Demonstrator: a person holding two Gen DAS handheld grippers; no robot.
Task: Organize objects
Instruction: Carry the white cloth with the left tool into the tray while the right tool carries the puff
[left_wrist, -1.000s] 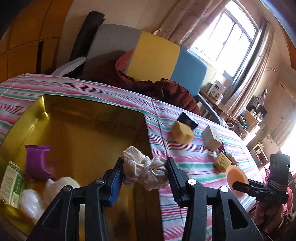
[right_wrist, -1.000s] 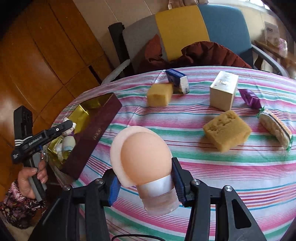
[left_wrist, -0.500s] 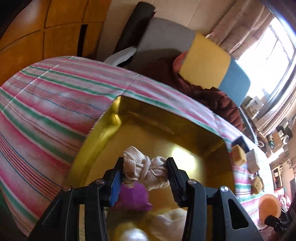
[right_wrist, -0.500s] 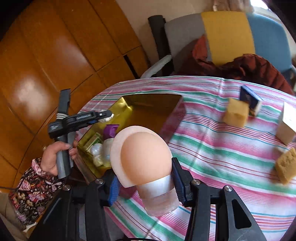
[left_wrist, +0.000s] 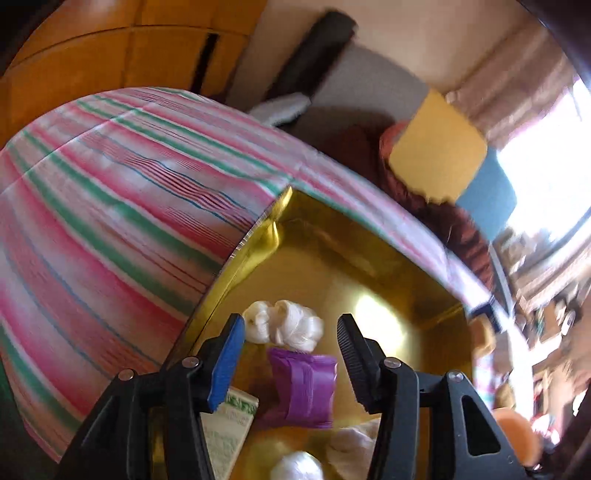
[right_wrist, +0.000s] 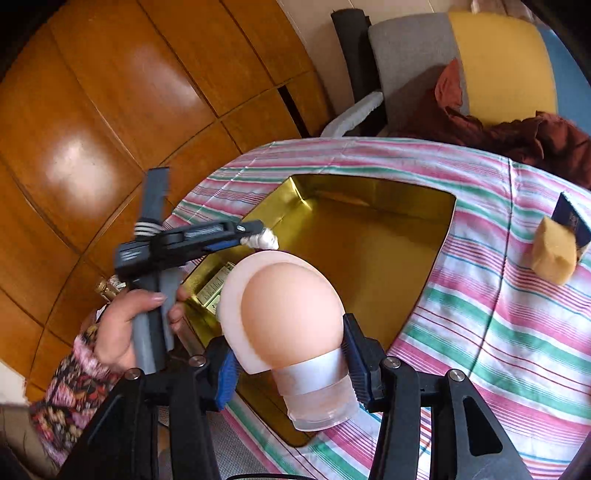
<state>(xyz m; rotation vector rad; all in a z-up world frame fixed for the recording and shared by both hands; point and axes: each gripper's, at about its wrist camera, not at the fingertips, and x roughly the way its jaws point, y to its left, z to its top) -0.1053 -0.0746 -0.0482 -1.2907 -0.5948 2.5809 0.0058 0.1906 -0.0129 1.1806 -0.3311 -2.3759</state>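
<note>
A gold-lined box (left_wrist: 373, 280) sits on the striped tablecloth; it also shows in the right wrist view (right_wrist: 373, 236). My left gripper (left_wrist: 290, 345) is open above the box, with a knotted white cloth (left_wrist: 284, 325) lying below it next to a purple packet (left_wrist: 304, 391). From the right wrist view the left gripper (right_wrist: 255, 236) hangs over the box's left edge with the white cloth (right_wrist: 264, 240) at its tip. My right gripper (right_wrist: 288, 363) is shut on a peach sponge with a clear base (right_wrist: 291, 317), held over the box's near side.
A green-printed carton (left_wrist: 229, 424) and white wrapped items (left_wrist: 295, 467) lie in the box. A yellow sponge (right_wrist: 554, 251) and a dark blue box (right_wrist: 570, 221) sit on the cloth to the right. A chair with brown cloth (right_wrist: 517, 129) stands behind the table.
My left gripper has opened and let go of the knotted white cloth, which now lies in the box. My right gripper has carried the peach sponge left, over the box.
</note>
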